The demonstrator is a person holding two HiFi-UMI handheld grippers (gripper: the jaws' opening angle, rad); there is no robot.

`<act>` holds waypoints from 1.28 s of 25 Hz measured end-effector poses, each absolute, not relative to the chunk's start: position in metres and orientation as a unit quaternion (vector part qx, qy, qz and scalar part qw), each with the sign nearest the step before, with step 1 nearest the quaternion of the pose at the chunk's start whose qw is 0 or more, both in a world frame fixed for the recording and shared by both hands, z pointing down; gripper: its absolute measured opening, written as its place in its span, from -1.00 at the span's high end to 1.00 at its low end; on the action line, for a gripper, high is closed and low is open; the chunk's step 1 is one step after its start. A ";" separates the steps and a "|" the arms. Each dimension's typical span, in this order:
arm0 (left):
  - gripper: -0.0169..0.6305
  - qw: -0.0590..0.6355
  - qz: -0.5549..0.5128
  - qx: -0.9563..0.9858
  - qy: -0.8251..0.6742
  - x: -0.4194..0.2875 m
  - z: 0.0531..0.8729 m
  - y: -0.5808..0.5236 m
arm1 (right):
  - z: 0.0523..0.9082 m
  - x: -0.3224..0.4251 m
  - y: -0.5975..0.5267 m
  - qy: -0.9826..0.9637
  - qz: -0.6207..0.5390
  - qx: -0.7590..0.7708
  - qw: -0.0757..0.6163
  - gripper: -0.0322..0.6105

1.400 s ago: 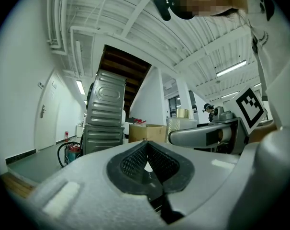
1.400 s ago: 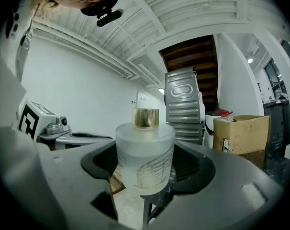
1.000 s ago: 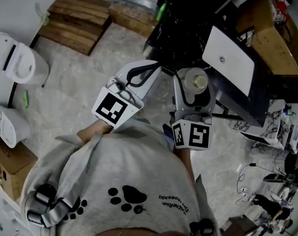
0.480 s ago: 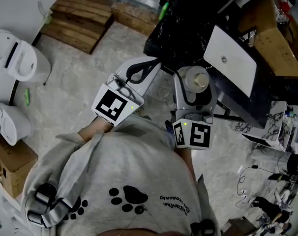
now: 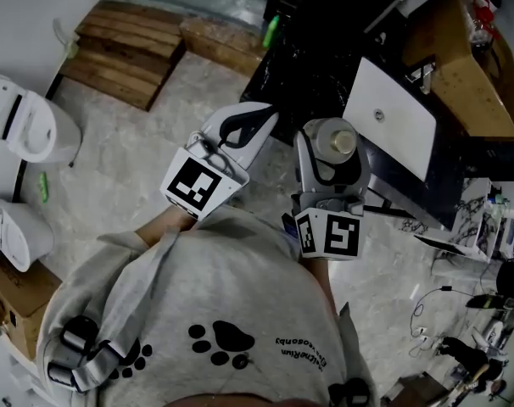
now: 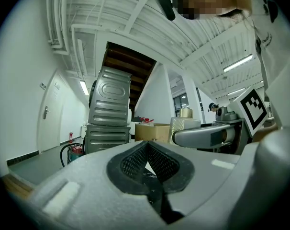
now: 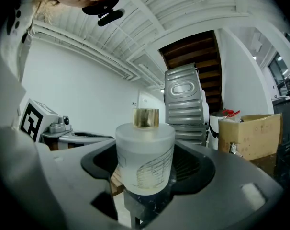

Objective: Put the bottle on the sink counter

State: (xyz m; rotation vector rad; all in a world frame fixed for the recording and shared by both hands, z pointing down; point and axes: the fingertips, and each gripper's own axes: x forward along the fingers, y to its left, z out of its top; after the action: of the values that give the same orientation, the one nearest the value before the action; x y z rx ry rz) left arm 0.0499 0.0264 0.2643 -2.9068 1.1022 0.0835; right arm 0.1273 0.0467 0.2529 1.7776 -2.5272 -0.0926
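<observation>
- While the right tool is clamped on the frosted, gold-capped bottle and holds it upright in the air, the step in hand reads as the carry toward the sink. The set-down has not begun.
- Bottle position: over the pale stone floor, just beside the near-left edge of the counter, resting on nothing.
- Judged next move: take the bottle farther and right until it is over the dark top, lower it until the base sits flat, then open the jaws. Pick a bare patch clear of the basin rim, as an upright bottle could tip there.
- Room: a work space with the stone floor filling the left and centre. A white toilet-like fixture stands at the left.
- Counter: black, marbled and bare-looking at its left end, running from far left to near right.
- A wooden cabinet stands to the far right, past the counter.
- A slatted wooden pallet lies on the floor at the far left.
- The white rectangular basin is set into the counter, right of the bottle.
- A cardboard box sits at the near left.
- Left tool: jaws closed tip to tip with nothing between them, idle just left of the right tool.
</observation>
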 end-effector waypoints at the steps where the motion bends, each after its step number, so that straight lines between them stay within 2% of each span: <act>1: 0.94 0.014 0.029 -0.935 0.352 0.051 0.264 0.019 | 0.253 0.128 0.039 -0.816 -0.030 0.577 0.025 -0.13; 15: 0.94 0.013 0.011 -0.956 0.294 0.067 0.270 -0.109 | 0.266 0.125 -0.086 -0.799 -0.021 0.599 0.044 -0.13; 32: 0.94 0.002 0.031 -0.977 0.212 0.061 0.269 -0.205 | 0.270 0.111 -0.170 -0.752 -0.020 0.655 0.078 -0.13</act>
State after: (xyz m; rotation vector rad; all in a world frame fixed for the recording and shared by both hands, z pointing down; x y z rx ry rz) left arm 0.0614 -0.2046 0.2689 -3.0651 0.6648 0.0958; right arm 0.1106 -0.1700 0.2700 1.9608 -2.2507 -0.0597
